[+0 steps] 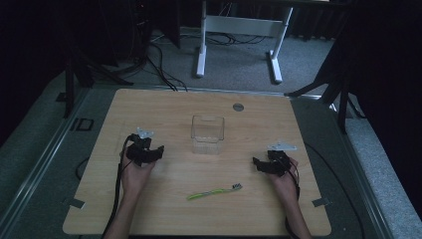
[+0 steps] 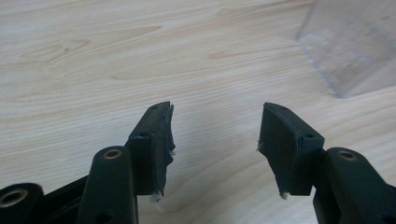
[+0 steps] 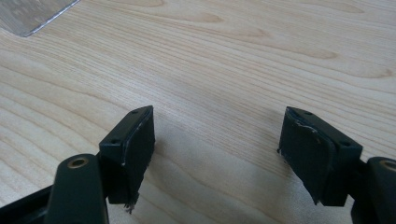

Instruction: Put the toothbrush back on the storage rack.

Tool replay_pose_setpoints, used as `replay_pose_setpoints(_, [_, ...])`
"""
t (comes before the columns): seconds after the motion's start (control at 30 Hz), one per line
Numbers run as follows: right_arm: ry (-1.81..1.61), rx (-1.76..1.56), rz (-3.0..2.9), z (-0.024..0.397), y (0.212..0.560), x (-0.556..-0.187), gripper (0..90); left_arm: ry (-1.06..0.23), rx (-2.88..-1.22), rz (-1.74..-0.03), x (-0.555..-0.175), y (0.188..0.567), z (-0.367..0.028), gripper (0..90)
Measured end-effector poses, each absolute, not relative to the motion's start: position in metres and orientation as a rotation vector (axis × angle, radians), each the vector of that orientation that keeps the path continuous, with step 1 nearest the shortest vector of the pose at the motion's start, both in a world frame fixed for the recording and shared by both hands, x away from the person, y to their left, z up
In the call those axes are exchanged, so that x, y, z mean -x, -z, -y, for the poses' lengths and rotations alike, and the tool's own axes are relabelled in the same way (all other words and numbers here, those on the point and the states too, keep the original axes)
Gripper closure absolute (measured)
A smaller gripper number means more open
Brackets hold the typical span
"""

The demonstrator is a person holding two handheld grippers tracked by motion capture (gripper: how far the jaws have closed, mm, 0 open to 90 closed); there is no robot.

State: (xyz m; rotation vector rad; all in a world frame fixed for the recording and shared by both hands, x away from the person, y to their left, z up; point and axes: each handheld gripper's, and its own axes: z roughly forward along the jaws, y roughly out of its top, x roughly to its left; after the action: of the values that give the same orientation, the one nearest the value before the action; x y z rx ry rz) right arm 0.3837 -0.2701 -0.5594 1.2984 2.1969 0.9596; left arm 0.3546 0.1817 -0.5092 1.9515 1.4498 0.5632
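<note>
Toothbrush [image 1: 215, 191] with a green handle and a dark head lies flat on the near middle of the desk [image 1: 169, 107], its head pointing right and slightly far. Nothing touches it. It sits between the two hands, nearer to the person than either gripper.

Farther back, at the middle of the desk, stands a clear plastic box [image 1: 207, 134], open at the top. One corner of it appears at the upper right of the left gripper view [image 2: 348, 46] and a sliver at the upper left of the right gripper view [image 3: 32, 14].

Left gripper [image 1: 149, 153] rests at the left, well apart from the toothbrush, its jaws apart with bare wood between them [image 2: 215, 135]. Right gripper [image 1: 263, 165] rests at the right, near the toothbrush head but not touching it, its jaws also wide apart over bare wood [image 3: 217, 140].

Beyond the desk, grey floor with cables and a white desk frame [image 1: 201, 50].
</note>
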Motion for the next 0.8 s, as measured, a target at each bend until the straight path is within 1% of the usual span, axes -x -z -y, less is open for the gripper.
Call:
replay_pose_setpoints(0.3, [-0.960,-1.299,-2.197,0.270,0.559,-0.384,26.6,-0.549,-1.972,-1.368,-0.344,0.494,-0.166,44.4])
replay_pose_setpoints(0.8, [-0.960,-1.299,-2.197,0.270,0.559,-0.384,26.6,-0.530,-2.021,-1.275,-0.334,0.482,-0.143,44.3])
